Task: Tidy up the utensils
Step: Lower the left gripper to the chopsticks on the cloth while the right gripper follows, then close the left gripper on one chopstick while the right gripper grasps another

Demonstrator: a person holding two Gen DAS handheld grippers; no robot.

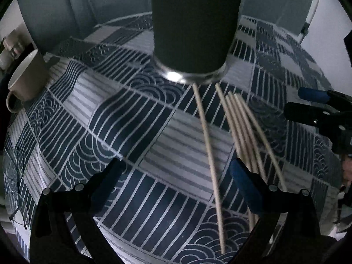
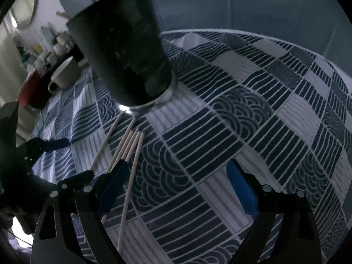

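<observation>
Lying: chopsticks (image 1: 239, 132) flat on the patterned cloth (image 1: 136, 132), tips near the base of the dark cup (image 1: 193, 28)
Axis: long axis runs from the cup back toward both grippers
Left gripper (image 1: 178, 176): jaws spread, empty; sticks lie under its right finger
Right gripper (image 2: 176, 176): jaws spread, empty; sticks pass by its left finger
Nearer: judged about equal, the bundle lies between the two
Aside: mug (image 1: 26, 77) at the cloth's far left edge
</observation>
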